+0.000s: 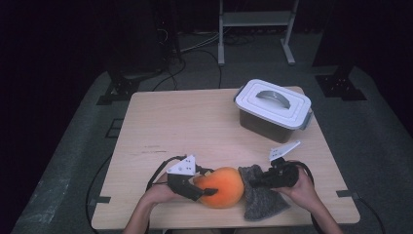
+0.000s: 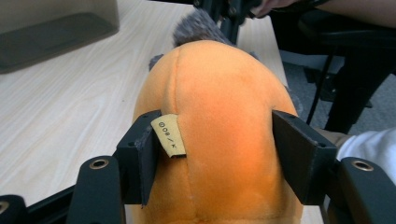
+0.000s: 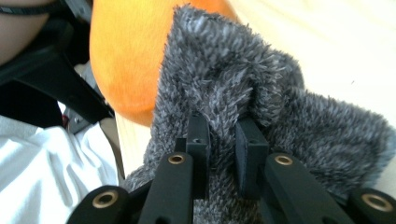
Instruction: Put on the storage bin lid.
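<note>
At the near edge of the wooden table (image 1: 170,122), around 6 o'clock, an orange plush toy (image 1: 223,187) lies with a grey fuzzy cloth (image 1: 260,197) touching its 3 o'clock side. The left gripper (image 1: 207,181) comes in from 9 o'clock, and in the left gripper view its jaws sit on either flank of the plush (image 2: 219,126), pads pressed into the fabric beside a small tan label (image 2: 169,135). The right gripper (image 1: 252,182) comes from 3 o'clock, jaws pinched together on a fold of the cloth (image 3: 243,98). A lidded white bin (image 1: 273,108) stands well apart at 1 o'clock. Bare tabletop stretches from 9 to 12 o'clock; the near edge lies just beside the plush.
</note>
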